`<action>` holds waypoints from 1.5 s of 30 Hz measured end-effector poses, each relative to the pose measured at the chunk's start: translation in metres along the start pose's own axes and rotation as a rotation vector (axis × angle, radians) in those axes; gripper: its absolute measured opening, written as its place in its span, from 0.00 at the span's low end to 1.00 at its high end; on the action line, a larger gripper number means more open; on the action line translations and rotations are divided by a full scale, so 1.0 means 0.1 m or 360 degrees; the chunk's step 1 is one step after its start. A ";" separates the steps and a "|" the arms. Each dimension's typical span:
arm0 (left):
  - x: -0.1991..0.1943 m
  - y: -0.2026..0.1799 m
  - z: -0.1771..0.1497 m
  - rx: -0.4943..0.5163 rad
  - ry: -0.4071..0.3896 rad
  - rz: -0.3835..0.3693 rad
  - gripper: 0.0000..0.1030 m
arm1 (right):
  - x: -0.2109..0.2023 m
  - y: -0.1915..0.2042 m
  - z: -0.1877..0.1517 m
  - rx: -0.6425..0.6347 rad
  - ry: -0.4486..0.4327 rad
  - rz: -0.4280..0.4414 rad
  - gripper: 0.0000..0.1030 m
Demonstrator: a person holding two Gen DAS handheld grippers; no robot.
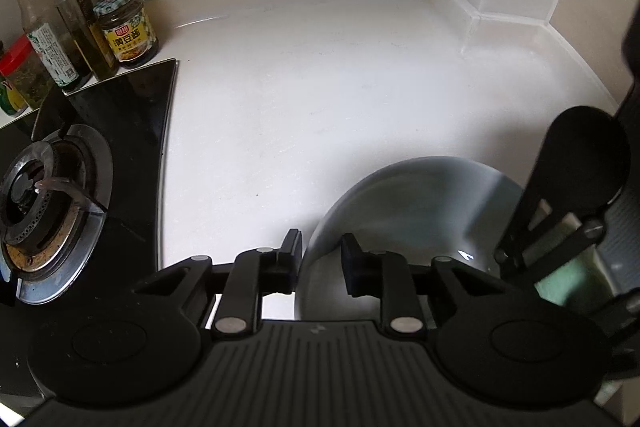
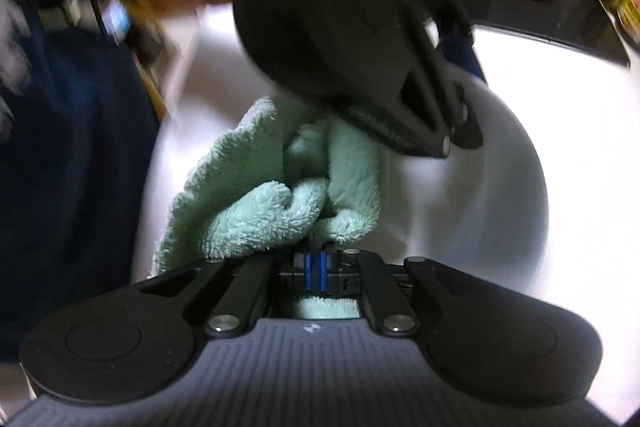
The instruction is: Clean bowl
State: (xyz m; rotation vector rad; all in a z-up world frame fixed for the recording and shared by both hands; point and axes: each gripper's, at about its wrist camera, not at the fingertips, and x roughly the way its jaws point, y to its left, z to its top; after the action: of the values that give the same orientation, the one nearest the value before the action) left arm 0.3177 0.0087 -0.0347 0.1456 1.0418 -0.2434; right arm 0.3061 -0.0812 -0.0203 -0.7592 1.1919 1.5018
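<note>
Downward, left tool (image 1: pixel 320 255) gapes astride bowl (image 1: pixel 408 199) rim; right tool (image 2: pixel 316 255) pinches cloth (image 2: pixel 256 195).

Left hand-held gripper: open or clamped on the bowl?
Open. The left hand-held gripper straddles the bowl rim, with gaps visible beside both pads.

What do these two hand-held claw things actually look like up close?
Both are matte black plastic. The left gripper has a ribbed grey deck, round side discs, silver rivets and blocky black fingertips. The right gripper looks the same, with blue strips on its pads.
</note>
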 end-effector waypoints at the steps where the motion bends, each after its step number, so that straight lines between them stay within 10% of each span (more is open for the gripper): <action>1: 0.00 0.00 0.00 0.0004 0.0001 0.0000 0.28 | -0.10 0.01 -0.04 0.0071 -0.0096 0.0057 0.05; 5: 0.01 0.02 0.02 0.0000 0.0010 0.0014 0.23 | -0.45 0.16 -0.16 0.0145 -0.0302 0.0093 0.04; 15: -0.08 0.17 -0.07 -0.0086 0.0047 -0.0064 0.10 | -1.21 0.48 -0.12 0.0343 -0.0692 -0.0779 0.04; 21: -0.20 0.27 -0.14 -0.0144 0.0018 -0.0078 0.07 | -1.30 0.53 0.01 0.0437 -0.0886 -0.0992 0.04; 31: -0.30 0.28 -0.20 -0.0176 -0.0016 -0.0063 0.05 | -0.13 0.21 0.07 0.0638 -0.0290 -0.0891 0.11; 45: -0.30 0.26 -0.36 -0.0224 -0.0010 -0.0064 0.06 | 0.23 0.30 0.32 -0.0367 0.0008 -0.1050 0.26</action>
State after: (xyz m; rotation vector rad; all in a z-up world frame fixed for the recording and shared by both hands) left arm 0.2807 0.0455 -0.0268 -0.0035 1.0530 -0.2061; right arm 0.2747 -0.0431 -0.0228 -1.1748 0.6696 1.0828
